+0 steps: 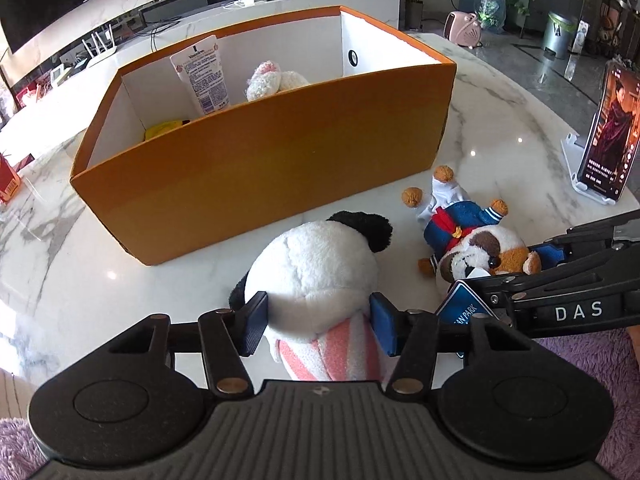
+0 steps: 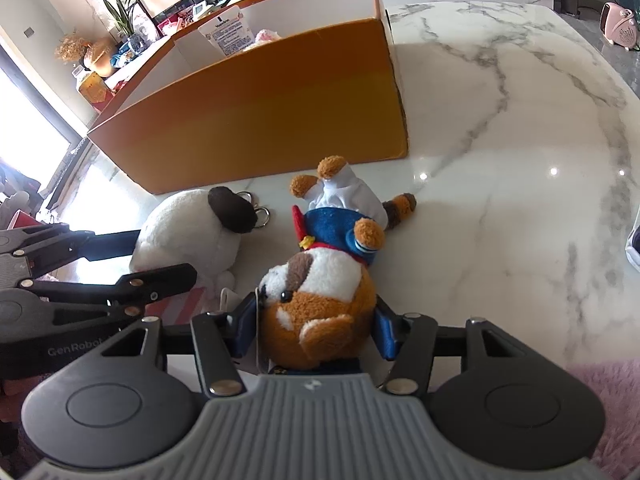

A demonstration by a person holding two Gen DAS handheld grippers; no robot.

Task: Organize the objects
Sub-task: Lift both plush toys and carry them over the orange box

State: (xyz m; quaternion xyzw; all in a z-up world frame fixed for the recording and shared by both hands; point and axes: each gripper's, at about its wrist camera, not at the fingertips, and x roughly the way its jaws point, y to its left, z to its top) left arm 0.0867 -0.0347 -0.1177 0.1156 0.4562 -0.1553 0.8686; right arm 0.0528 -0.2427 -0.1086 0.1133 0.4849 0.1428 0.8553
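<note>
A white and black panda plush (image 1: 320, 264) with a pink-striped part lies on the marble table (image 1: 500, 120) in front of an orange box (image 1: 260, 168). My left gripper (image 1: 320, 320) is shut on it, blue pads pressed into both its sides. Beside it to the right lies a brown and white dog plush (image 2: 320, 276) in a blue sailor suit, head towards me. My right gripper (image 2: 316, 332) is shut on the dog's head. The box (image 2: 260, 100) holds a lotion tube (image 1: 202, 76), a white and pink plush (image 1: 272, 80) and something yellow (image 1: 164, 130).
A phone on a white stand (image 1: 608, 132) is upright at the table's right edge. A red packet (image 1: 8, 180) sits at the far left. A metal keyring (image 2: 262, 216) lies by the panda's ear. Both grippers are close side by side. Purple fleece sleeves show below.
</note>
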